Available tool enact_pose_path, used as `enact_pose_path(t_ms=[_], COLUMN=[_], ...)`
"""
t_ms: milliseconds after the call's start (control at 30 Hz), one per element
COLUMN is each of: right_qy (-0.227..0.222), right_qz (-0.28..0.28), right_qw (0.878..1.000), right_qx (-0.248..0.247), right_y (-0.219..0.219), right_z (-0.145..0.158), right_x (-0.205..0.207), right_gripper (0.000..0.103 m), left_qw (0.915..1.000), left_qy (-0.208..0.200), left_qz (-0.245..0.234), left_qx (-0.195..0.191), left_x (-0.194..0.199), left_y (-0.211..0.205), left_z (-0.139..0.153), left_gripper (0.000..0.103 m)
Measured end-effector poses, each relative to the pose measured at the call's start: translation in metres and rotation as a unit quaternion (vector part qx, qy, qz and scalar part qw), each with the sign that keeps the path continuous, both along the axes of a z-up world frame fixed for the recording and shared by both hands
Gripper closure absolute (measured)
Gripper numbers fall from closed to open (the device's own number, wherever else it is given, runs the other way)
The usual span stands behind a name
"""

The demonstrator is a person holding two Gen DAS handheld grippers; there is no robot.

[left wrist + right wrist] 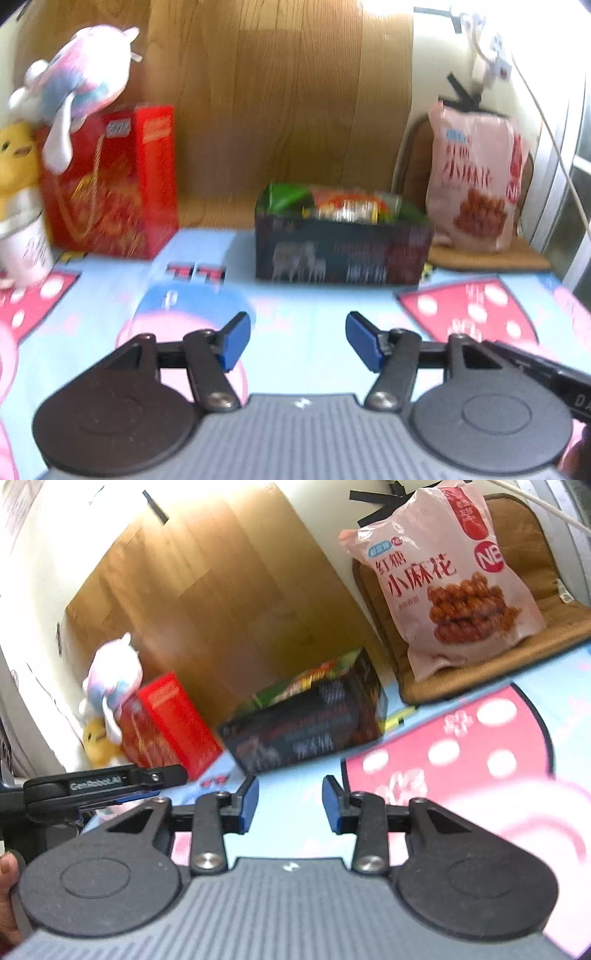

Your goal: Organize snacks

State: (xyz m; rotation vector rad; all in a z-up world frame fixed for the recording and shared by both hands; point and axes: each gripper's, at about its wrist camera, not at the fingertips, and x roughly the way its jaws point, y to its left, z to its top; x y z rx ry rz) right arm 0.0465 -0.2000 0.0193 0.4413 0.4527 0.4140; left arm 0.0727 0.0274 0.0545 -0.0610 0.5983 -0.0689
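A dark open box [341, 251] holding several green and red snack packets [343, 205] stands on the cartoon-print cloth [314, 306] ahead of both grippers; it also shows in the right wrist view [306, 727]. A pink snack bag [474, 181] leans upright on a brown cushion at the right, seen too in the right wrist view [454, 579]. My left gripper [298, 341] is open and empty above the cloth, short of the box. My right gripper [290, 805] is open and empty, also short of the box. The left gripper's body [96, 784] shows at its left.
A red gift box [114, 184] stands at the back left with plush toys [74, 88] on and beside it, and a white cup [26, 251]. A wooden board [277, 110] backs the scene. A brown cushion [524, 590] lies at the right.
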Motion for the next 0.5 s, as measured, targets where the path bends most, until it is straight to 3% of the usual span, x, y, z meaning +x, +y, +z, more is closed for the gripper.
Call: enact_pose_path(t_ms=[200,400,500], right_qy=[-0.003,-0.009,-0.014], right_qz=[0.000,-0.009,-0.015], right_qw=[1.000,1.000,0.999], right_qx=[-0.015,-0.023,-0.027], right_y=[0.003,0.004,0.005], right_z=[-0.008,-0.010,-0.010], right_x=[-0.036,-0.051,-0.055], right_gripper=[0.055,0.054,0.046], left_qw=[0.9997,0.9990,0.9984], left_qy=[0.001,-0.010,-0.018], left_qz=[0.010,0.014,0.024], left_qx=[0.022,0.041,0.048], left_x=[-0.036,-0.054,-0.059], left_y=[-0.004,-0.006,-0.005], left_z=[-0.019,-0.024,-0.027], left_gripper=[0.023,0.017,0.010])
